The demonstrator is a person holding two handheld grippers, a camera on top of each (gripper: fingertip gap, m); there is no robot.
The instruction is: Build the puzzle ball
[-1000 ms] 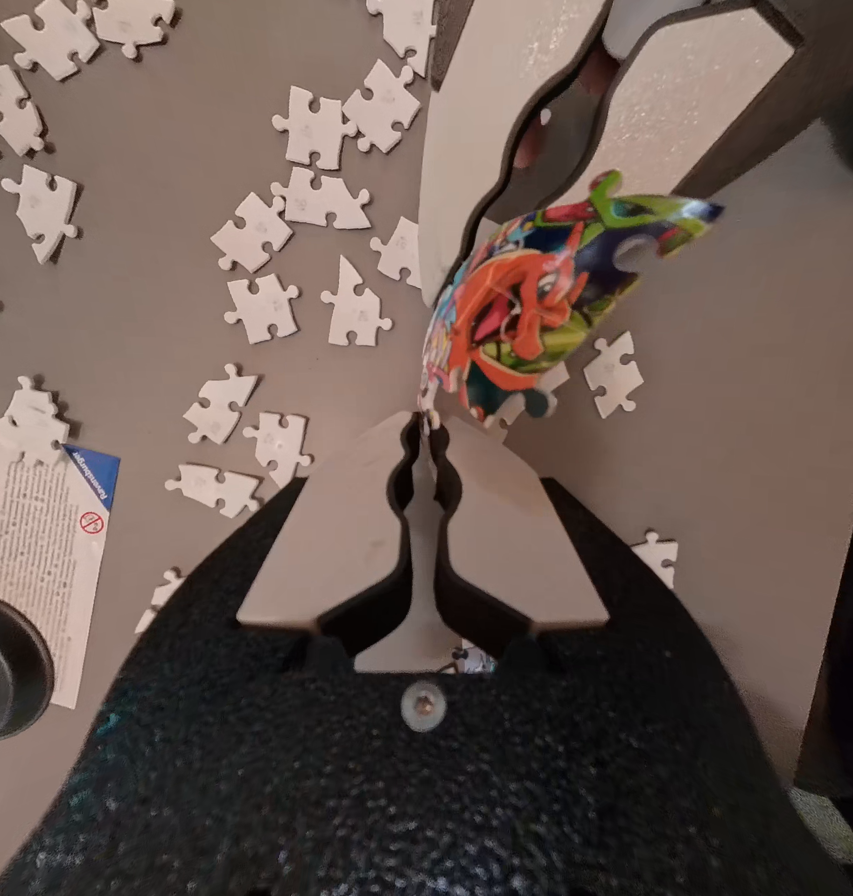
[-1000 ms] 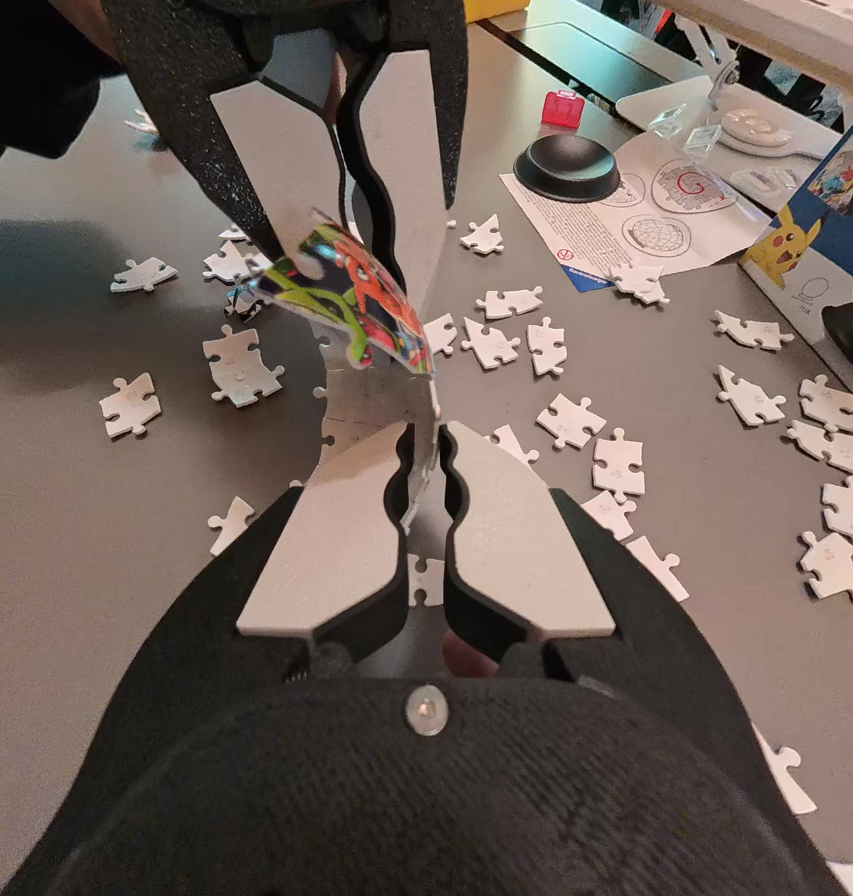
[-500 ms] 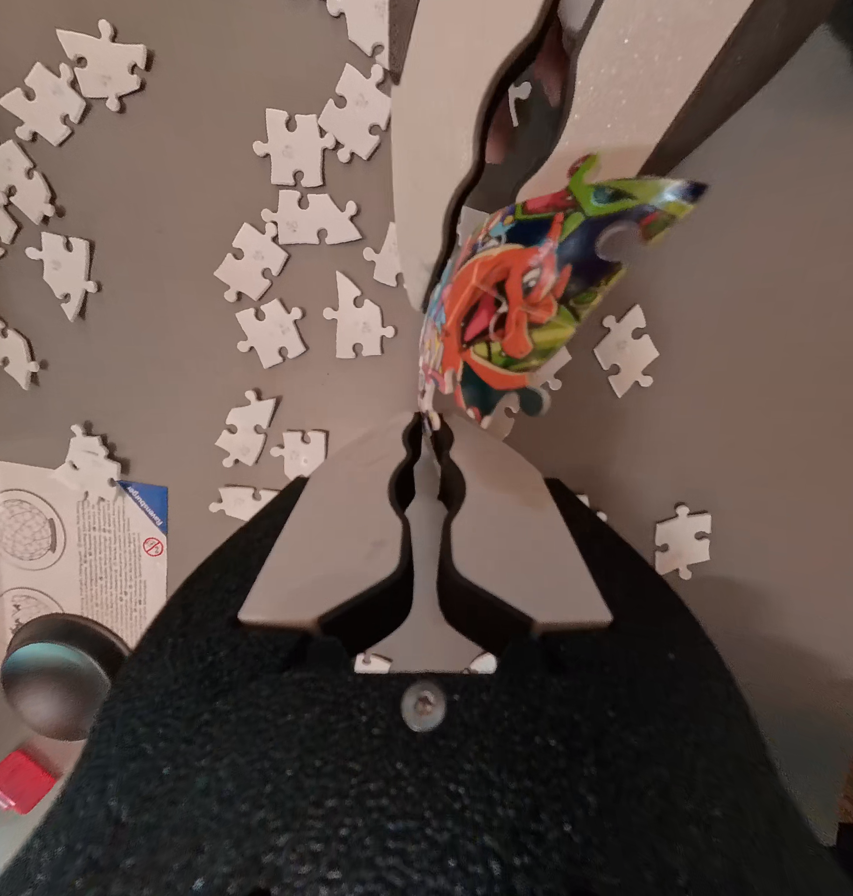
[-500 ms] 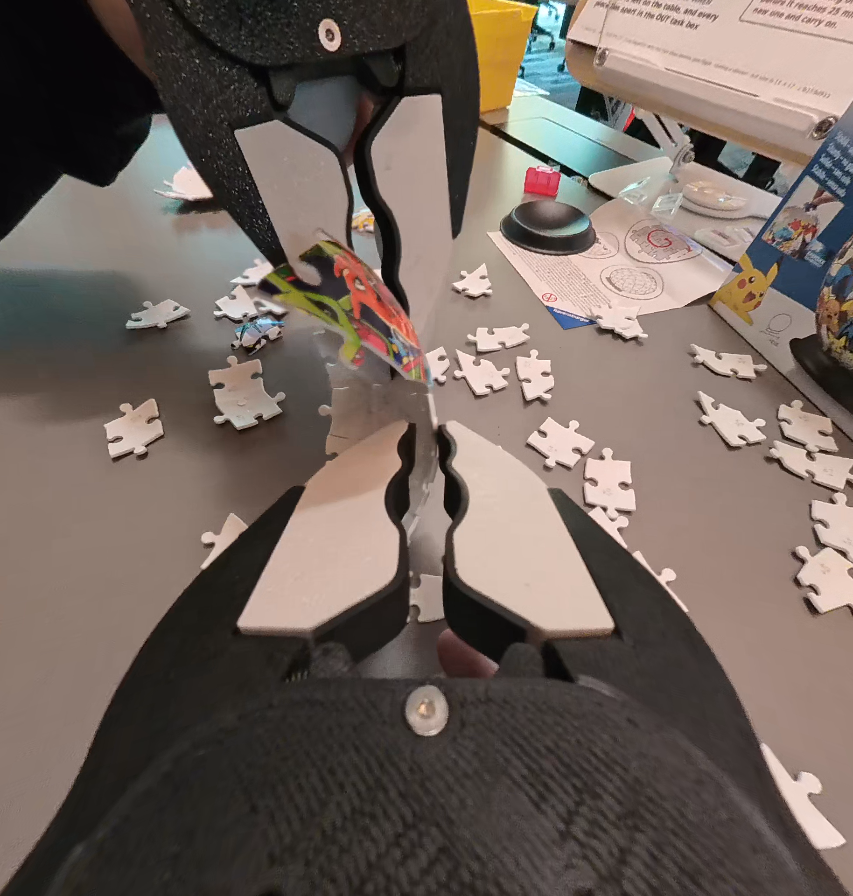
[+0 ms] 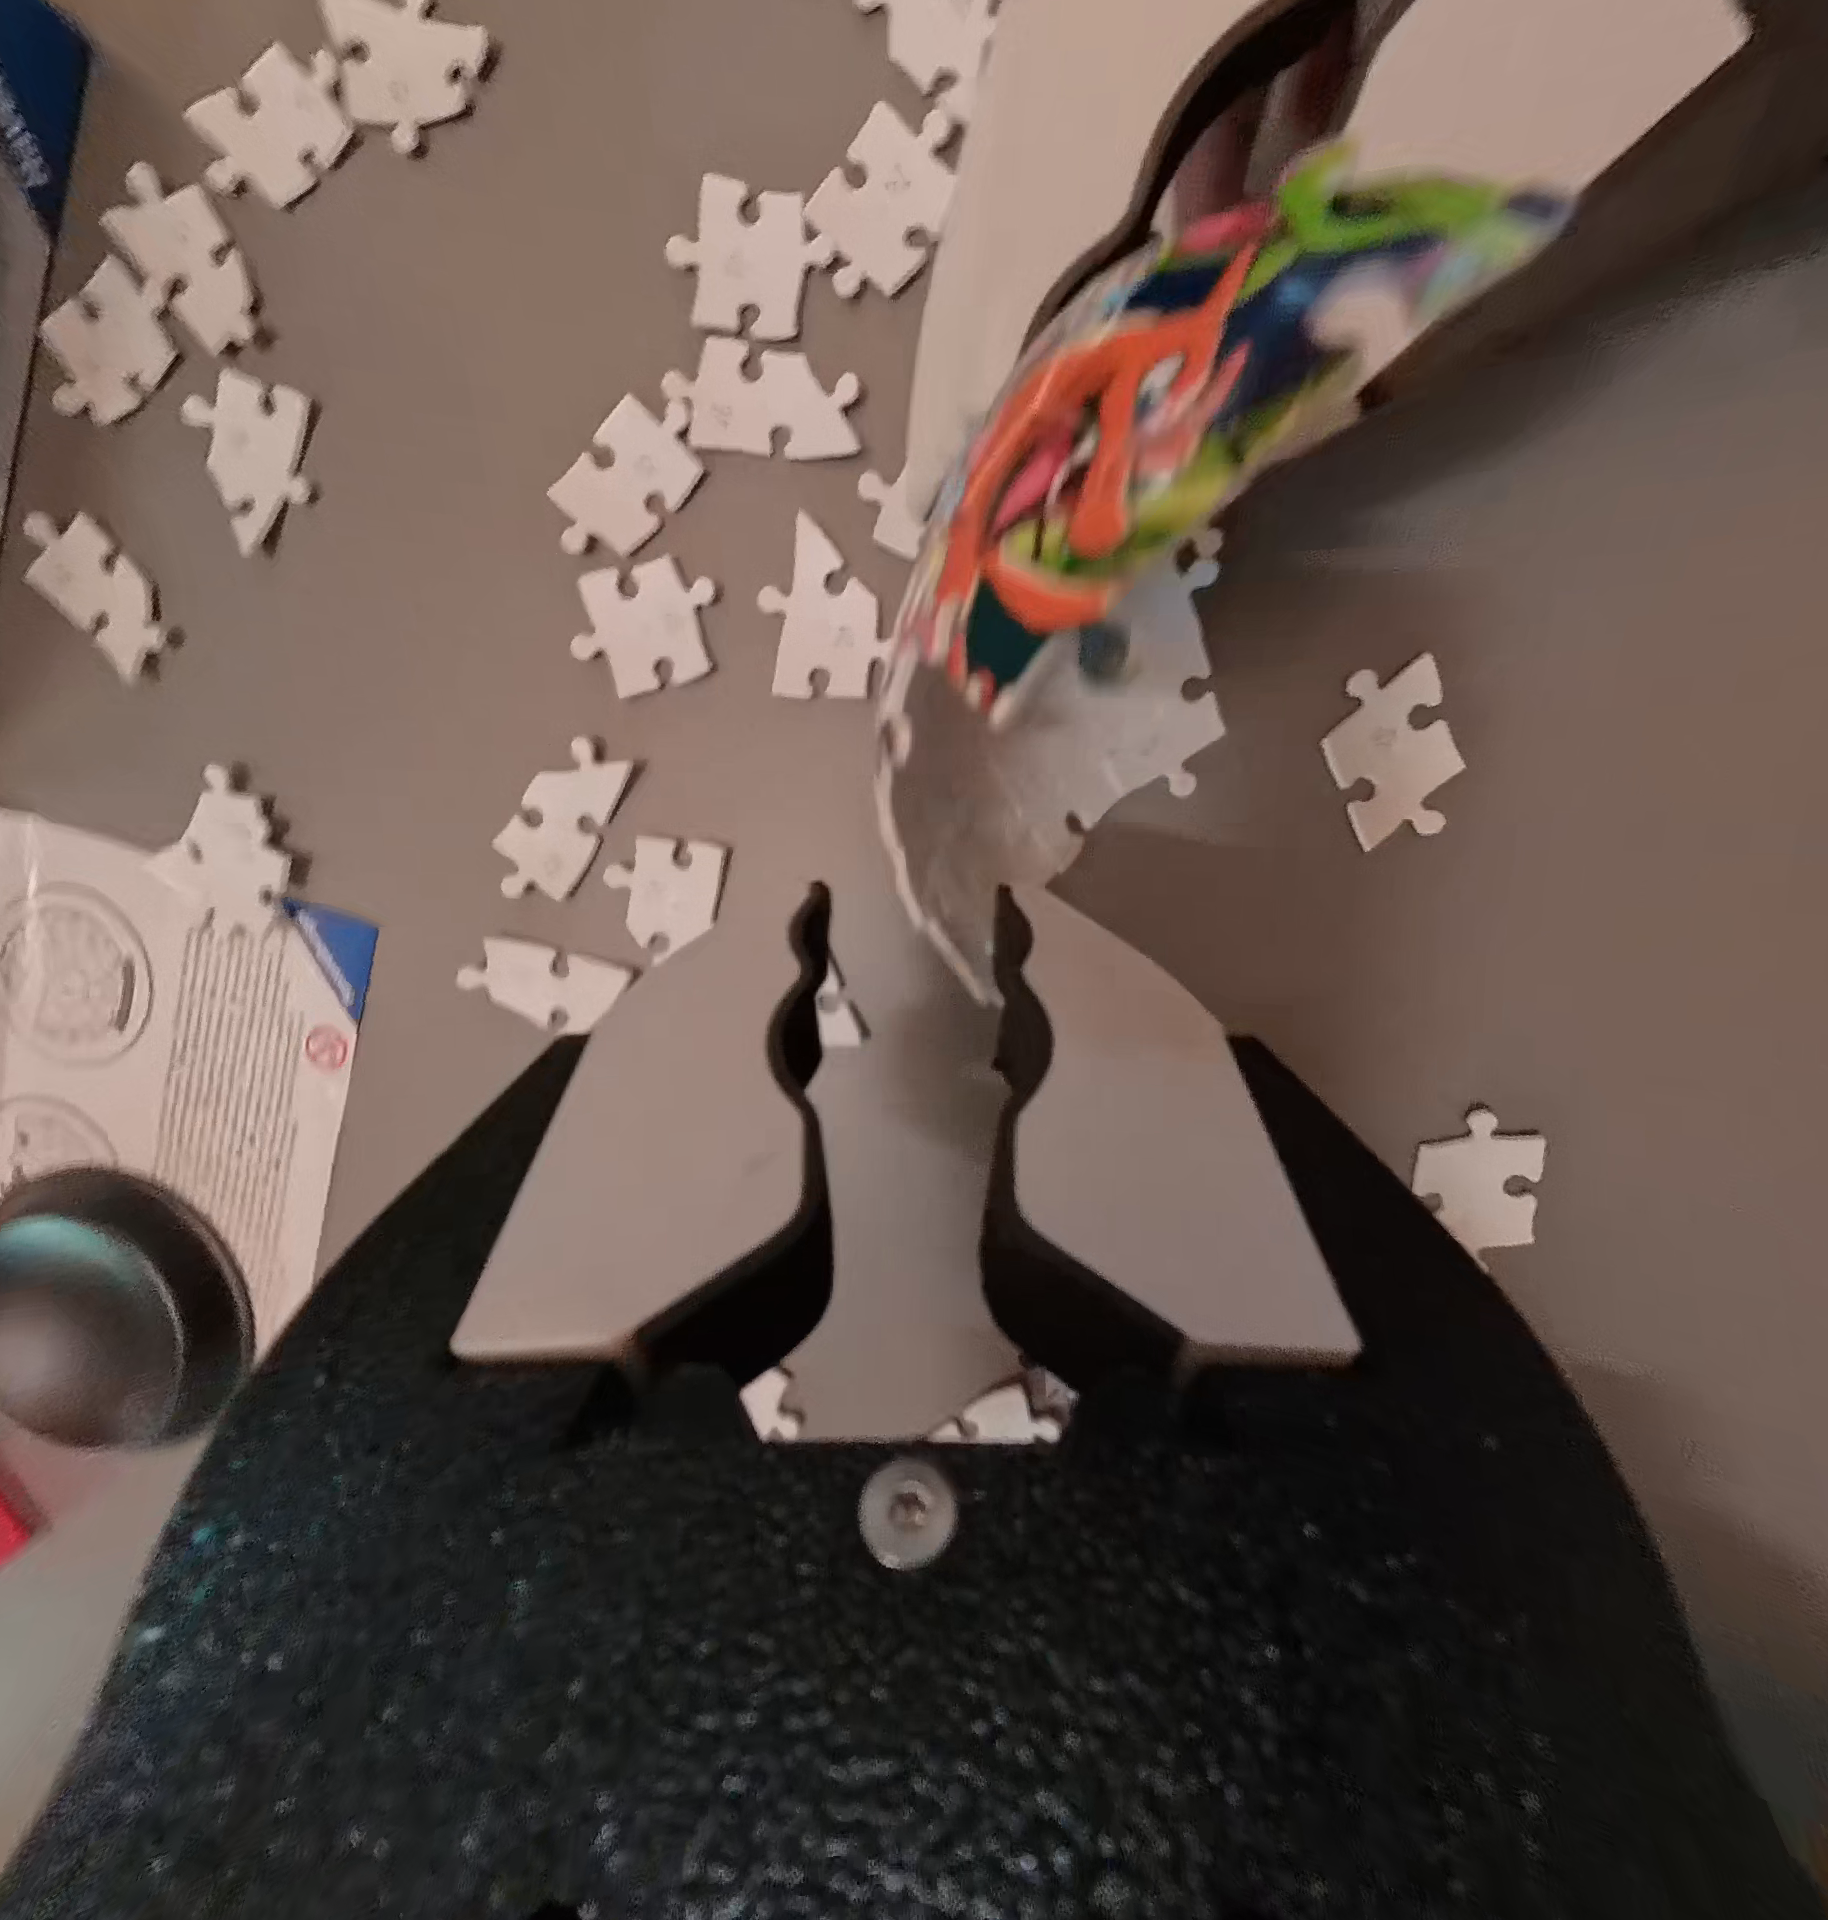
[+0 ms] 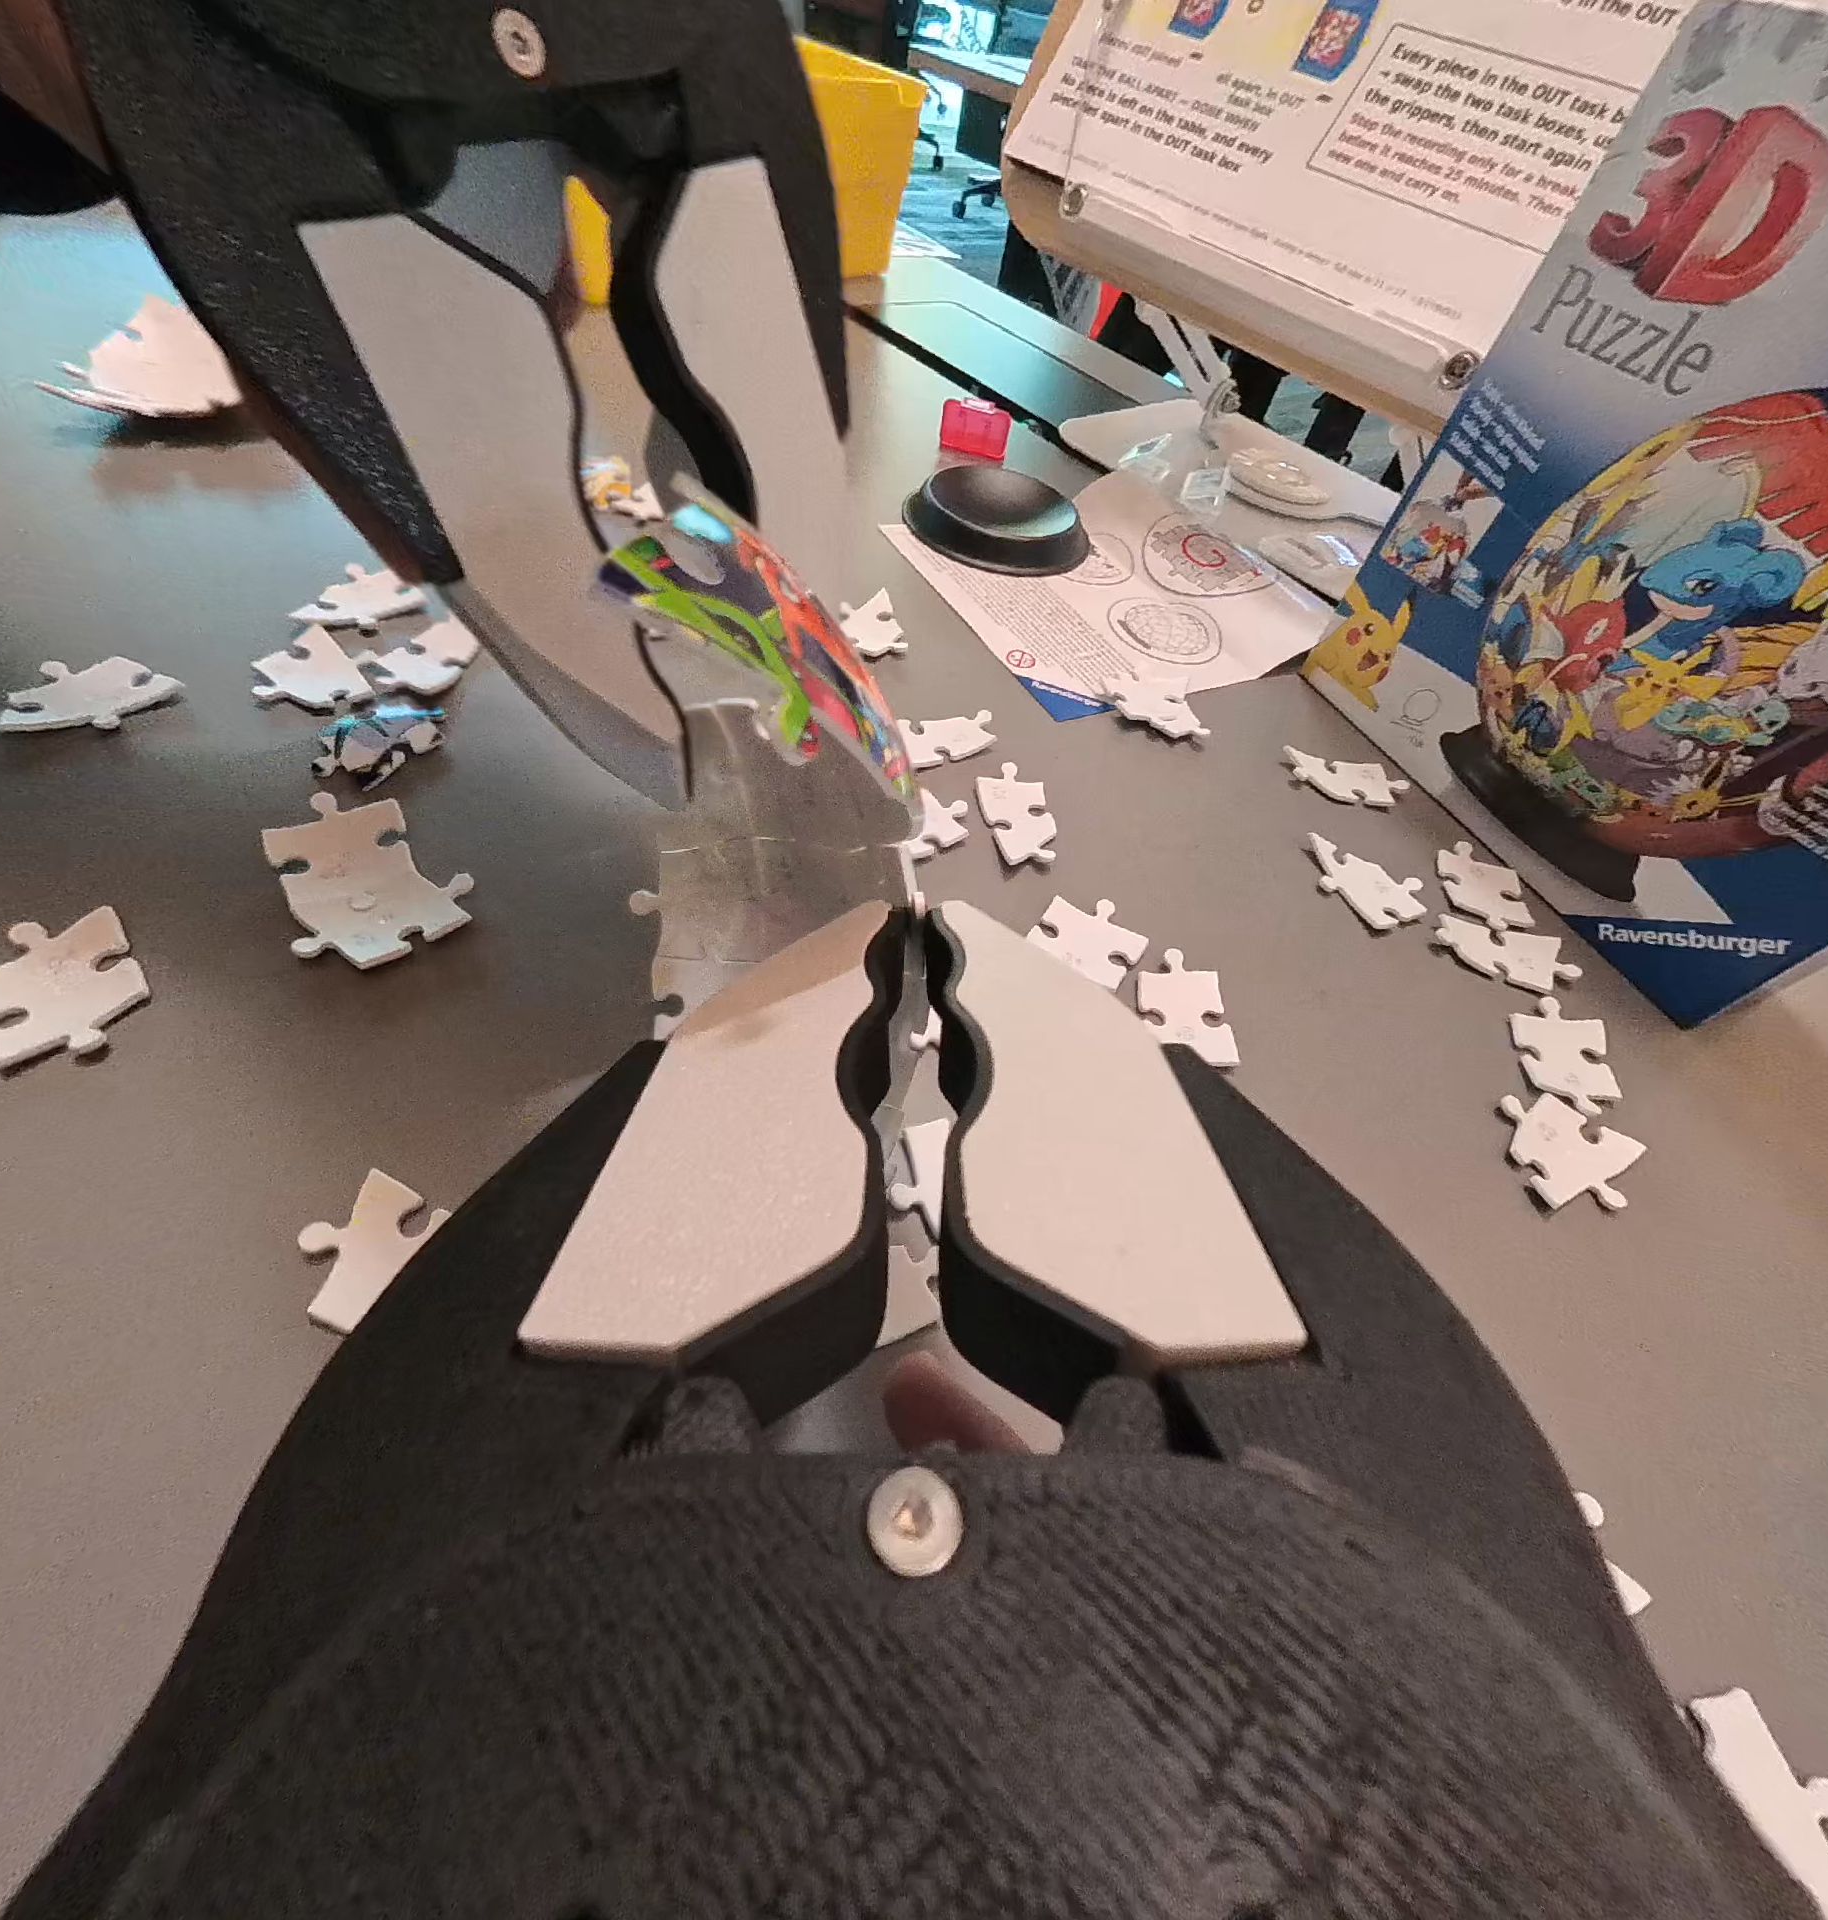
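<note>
left hand-held gripper (image 5: 905, 904) now has its fingers spread, where half a second ago they pinched the curved puzzle section (image 6: 775, 727); the section's white edge lies just beside its right finger. right hand-held gripper (image 6: 920, 920) is pressed together on the section's lower edge, holding it above the grey tabletop (image 6: 1253, 1299), centre of the frame. writing shows on the puzzle box (image 6: 1658, 644) at right, the instruction sheet (image 6: 1107, 623) and a sign (image 6: 1305, 156) behind; i leave it unread. loose white pieces (image 5: 640, 634) lie scattered all around. a black stand (image 6: 993, 520) sits on the sheet.
</note>
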